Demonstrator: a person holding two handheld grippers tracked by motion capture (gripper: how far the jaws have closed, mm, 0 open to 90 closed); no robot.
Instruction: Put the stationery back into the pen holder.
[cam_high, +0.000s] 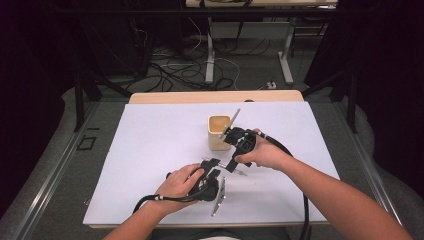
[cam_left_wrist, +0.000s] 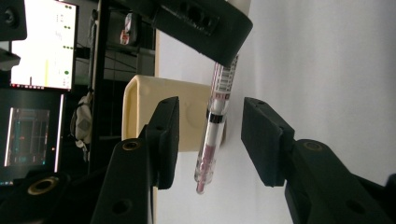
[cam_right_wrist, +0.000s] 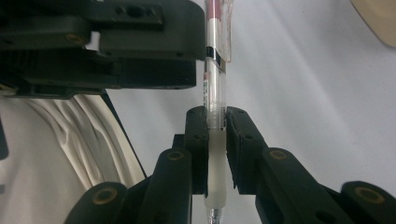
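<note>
Pen clamped in my right gripper; left gripper set around its free end.

My right gripper (cam_right_wrist: 215, 140) has its fingers closed on the frosted grip of the pen (cam_right_wrist: 215, 79), holding it above the white bench (cam_high: 150, 150) just in front of the beige cup (cam_high: 219, 131). My left gripper (cam_left_wrist: 210, 140) has the pen's clear barrel between its fingers (cam_left_wrist: 166, 140); they stand apart from it, not touching, with a gap on each side.
</note>
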